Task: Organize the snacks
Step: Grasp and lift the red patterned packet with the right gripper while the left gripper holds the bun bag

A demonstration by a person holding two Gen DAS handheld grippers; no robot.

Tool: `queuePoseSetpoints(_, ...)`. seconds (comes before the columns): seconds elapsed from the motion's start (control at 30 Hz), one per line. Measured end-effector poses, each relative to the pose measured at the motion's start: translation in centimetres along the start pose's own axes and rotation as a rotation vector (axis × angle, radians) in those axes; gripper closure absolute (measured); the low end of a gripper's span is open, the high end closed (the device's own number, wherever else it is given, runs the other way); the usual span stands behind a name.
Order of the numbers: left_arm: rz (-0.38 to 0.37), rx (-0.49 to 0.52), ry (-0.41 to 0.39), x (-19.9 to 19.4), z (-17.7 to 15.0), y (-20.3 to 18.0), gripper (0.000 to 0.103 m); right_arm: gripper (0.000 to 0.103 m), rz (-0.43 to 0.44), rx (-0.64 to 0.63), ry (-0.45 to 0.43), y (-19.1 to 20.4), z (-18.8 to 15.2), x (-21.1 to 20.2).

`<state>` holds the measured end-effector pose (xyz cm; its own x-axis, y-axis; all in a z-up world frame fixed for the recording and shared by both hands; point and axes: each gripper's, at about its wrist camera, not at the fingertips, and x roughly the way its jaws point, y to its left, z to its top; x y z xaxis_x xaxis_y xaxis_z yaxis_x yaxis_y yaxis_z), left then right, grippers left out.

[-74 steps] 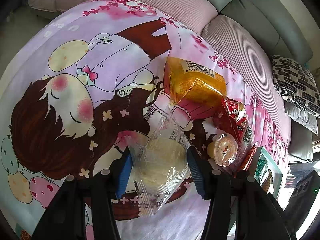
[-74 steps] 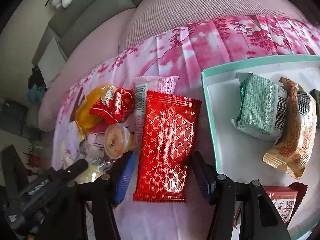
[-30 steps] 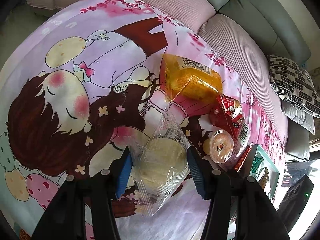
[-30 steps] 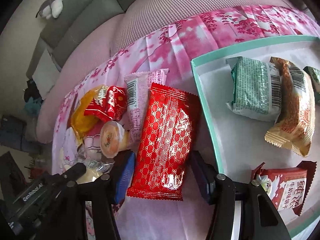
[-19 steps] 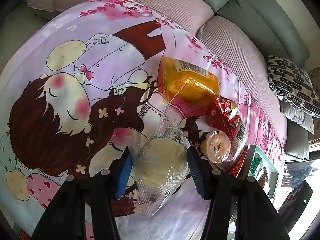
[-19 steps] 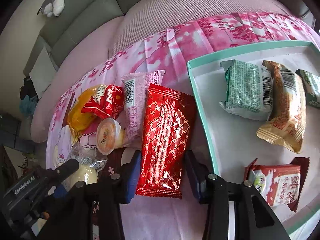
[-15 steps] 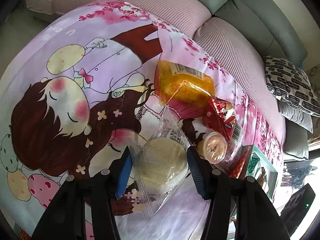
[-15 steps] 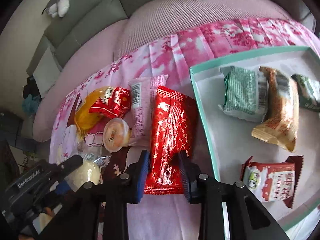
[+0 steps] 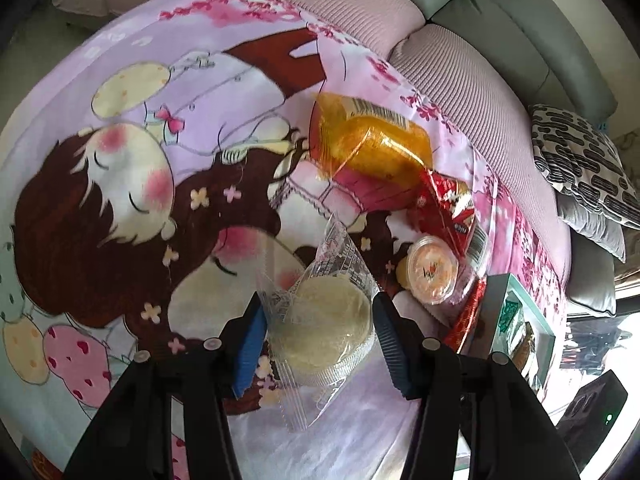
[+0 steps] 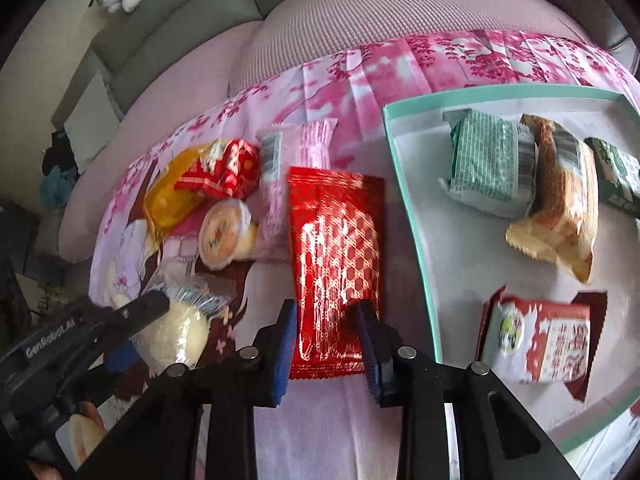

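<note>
Right hand-held gripper [image 10: 326, 330] is clamped on the near end of the shiny red foil snack packet [image 10: 334, 256] left of the teal-rimmed tray [image 10: 416, 248], so that slick wrapper could easily slip out when lifted.

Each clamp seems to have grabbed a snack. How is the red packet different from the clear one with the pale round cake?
The red packet is long, flat, shiny and opaque with a gold lattice; the clear packet is see-through, showing a round pale cake. The red packet is pinched at one end by the right hand-held gripper, while the clear one sits with the cake itself between the pads of the left hand-held gripper. Both are sealed snacks over the cartoon cloth, outside the teal tray.
</note>
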<state>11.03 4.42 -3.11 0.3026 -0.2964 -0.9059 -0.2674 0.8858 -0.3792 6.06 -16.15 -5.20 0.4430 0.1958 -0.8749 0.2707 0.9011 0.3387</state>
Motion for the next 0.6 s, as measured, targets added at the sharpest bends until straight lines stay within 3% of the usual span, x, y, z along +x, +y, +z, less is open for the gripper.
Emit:
queuePoseSetpoints(0.23,-0.017,-0.042,0.009,-0.3,-0.6,1.2,0.048,0.069,-0.015,-0.040,-0.020,0.4,-0.7,-0.8)
queuePoseSetpoints(0.3,-0.020,-0.055,0.007,-0.3,-0.5,1.5,0.048,0.059,-0.048,-0.062,-0.039,0.3,-0.4,-0.9)
queuePoseSetpoints(0.33,-0.019,-0.060,0.006,-0.4,-0.5,1.6,0.048,0.045,-0.060,-0.065,-0.044,0.2,-0.2,-0.8)
queuePoseSetpoints(0.37,-0.020,-0.066,0.006,-0.4,-0.4,1.7,0.048,0.043,-0.068,-0.068,-0.047,0.2,-0.1,-0.7)
queuePoseSetpoints(0.6,-0.026,-0.072,0.017,-0.2,-0.4,1.9,0.048,0.043,-0.116,-0.165,-0.043,1.9,0.8,1.4)
